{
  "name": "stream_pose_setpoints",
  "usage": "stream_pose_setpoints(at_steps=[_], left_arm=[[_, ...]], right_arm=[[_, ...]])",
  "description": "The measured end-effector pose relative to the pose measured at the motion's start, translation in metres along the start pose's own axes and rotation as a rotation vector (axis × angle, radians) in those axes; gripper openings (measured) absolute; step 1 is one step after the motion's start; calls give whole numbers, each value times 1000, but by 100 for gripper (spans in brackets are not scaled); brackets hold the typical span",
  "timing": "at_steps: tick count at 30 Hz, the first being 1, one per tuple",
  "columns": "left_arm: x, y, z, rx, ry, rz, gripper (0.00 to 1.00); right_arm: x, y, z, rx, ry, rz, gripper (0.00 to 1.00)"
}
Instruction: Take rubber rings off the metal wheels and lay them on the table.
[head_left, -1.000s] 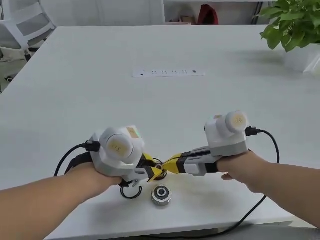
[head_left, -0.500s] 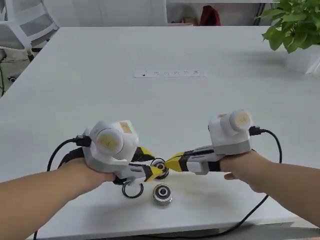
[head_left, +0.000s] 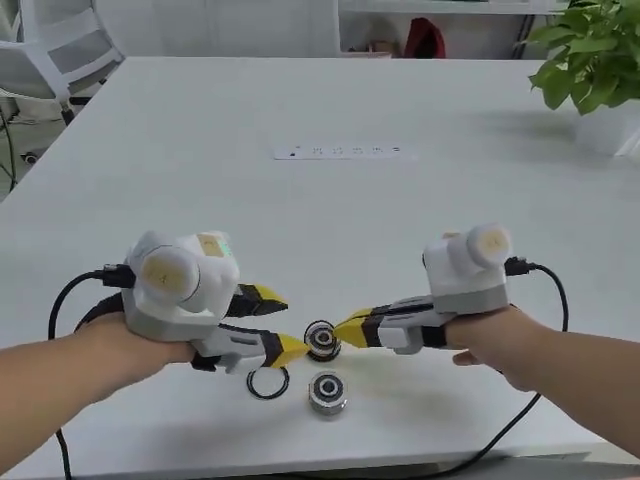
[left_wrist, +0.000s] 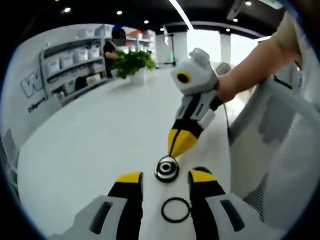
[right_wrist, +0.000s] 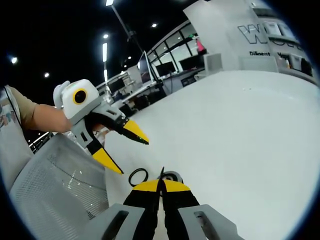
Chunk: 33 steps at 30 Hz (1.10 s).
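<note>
I have my left tongs (head_left: 288, 322) standing wide, yellow tips well spread and gripping nothing. My right tongs (head_left: 340, 328) are pressed narrow, jaws together. Their pointed tip sits on the edge of a small silver metal wheel (head_left: 321, 338), and a thin dark sliver shows between the jaws in the right gripper view. I read that as a pinch on the wheel's edge. This silver metal wheel stands on edge between the two tongs with its face turned toward my left side, so in the left gripper view I look straight at its hub, just beyond my open tips. Its outer edge looks dark, but I cannot tell whether a ring is still seated there.

One thin black rubber ring (head_left: 267, 382) lies flat on the white surface (head_left: 330, 230), near the person's side and just below my left tongs. Beside it, to the right and apart from it, a second metal wheel (head_left: 327, 390) lies flat with its hub up.

Farther out on the surface lies a long white power strip (head_left: 345, 152), well apart from the work. A leafy green plant (head_left: 590, 50) sits at the far right corner.
</note>
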<state>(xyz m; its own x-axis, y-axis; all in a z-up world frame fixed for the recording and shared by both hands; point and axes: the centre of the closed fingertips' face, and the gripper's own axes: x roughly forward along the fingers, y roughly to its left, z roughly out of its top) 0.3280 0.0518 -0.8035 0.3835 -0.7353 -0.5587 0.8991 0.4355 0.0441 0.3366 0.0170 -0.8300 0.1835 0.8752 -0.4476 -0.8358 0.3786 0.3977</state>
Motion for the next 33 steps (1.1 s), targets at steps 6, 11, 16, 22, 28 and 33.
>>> stream_pose_setpoints(at_steps=[6, 11, 16, 22, 28, 33], left_arm=[[-8, -3, 2, 6, -20, -10, 44], [-17, -5, 1, 6, -27, -10, 48], [-24, -3, -3, -8, -28, -3, 53], [-36, -6, -8, -6, -28, 8, 58], [-47, -7, -12, -10, -32, 14, 61], [-54, -7, -16, -10, -36, 16, 64]], right_arm=[[-1, 3, 3, 7, -11, 9, 0], [-2, 4, 6, 15, -24, 15, 0], [-1, 6, 8, 17, -31, 21, 0], [-2, 8, 12, 20, -40, 27, 0], [0, 14, 15, 21, -43, 41, 0], [5, 21, 18, 20, -43, 61, 0]])
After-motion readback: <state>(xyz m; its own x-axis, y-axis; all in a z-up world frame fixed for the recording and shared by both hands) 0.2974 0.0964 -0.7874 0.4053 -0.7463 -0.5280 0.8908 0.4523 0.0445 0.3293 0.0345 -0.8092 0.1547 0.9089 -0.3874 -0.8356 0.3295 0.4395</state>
